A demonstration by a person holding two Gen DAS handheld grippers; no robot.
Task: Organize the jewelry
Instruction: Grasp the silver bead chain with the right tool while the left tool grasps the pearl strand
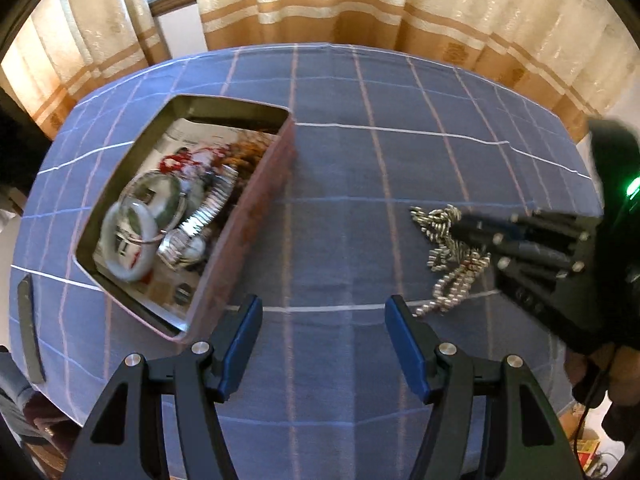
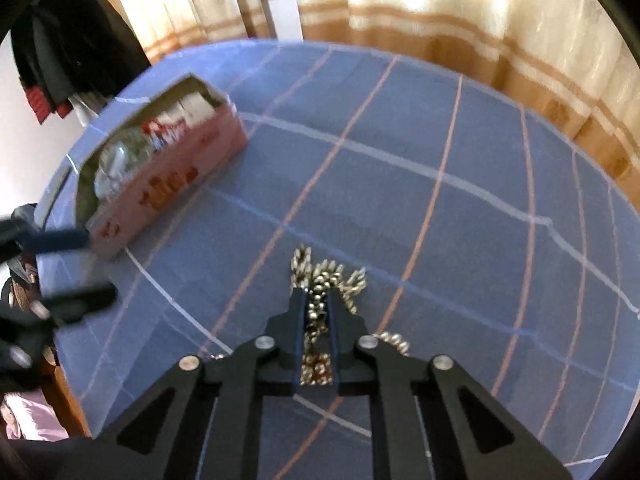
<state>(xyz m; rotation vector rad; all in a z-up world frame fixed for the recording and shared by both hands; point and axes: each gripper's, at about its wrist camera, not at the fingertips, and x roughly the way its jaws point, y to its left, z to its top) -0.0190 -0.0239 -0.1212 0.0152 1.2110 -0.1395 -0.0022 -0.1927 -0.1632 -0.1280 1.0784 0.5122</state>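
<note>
- Two grippers shown: right gripper (image 2: 318,308) clamped on tangled silver bead-chain necklace (image 2: 326,280), bulk of chain lying on blue checked tablecloth (image 2: 440,220).
- Left gripper (image 1: 324,320) held wide apart, empty, just beside open pink rectangular tin box (image 1: 256,216).
- Step judged: pick-up of chain.
- Next move judged: lift clear, carry leftward, release over box beside pale jade bangle (image 1: 124,236) and silver metal-band wristwatch (image 1: 192,240).

The right tool (image 2: 317,310) covers the middle of the chain (image 2: 326,276). Left of it, the box's (image 2: 168,176) contents are blurred; its near wall hides the lower part of them.
</note>
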